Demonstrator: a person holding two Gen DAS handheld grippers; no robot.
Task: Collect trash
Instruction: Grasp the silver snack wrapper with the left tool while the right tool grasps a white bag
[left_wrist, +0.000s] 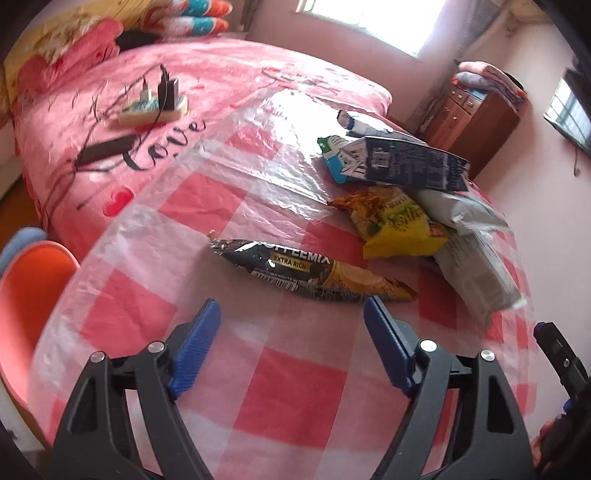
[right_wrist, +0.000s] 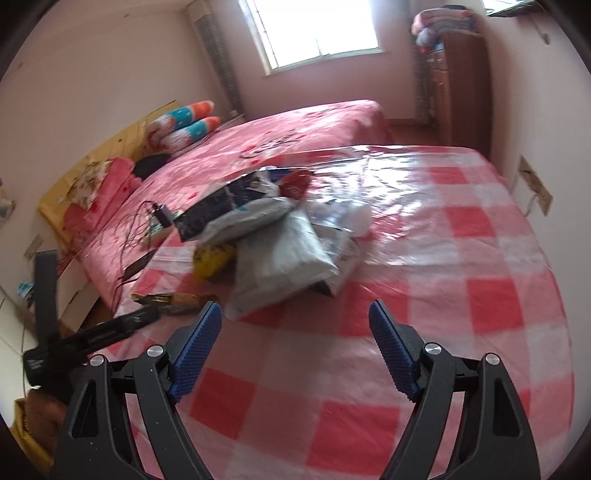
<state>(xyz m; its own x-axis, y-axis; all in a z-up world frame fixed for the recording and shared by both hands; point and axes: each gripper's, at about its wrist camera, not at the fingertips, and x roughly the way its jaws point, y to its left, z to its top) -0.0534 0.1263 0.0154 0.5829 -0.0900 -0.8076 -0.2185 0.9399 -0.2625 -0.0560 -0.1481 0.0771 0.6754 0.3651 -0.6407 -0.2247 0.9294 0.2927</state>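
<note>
While left tongs (left_wrist: 291, 314) gape, coffee wrapper (left_wrist: 310, 271) lies just ahead.

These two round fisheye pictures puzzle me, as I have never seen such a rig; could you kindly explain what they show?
There is no robot: a person holds a two-fingered claw in each hand, and a camera on each looks forward along its blue fingers. One picture is from the left claw, the other from the right claw. Both stand open and hold nothing. Below them is a table with a red and white checked cover under clear plastic. On it lies trash: a black coffee mix packet nearest the left claw, a yellow snack bag, a dark carton and a grey plastic bag. Behind is a pink bed.
</note>
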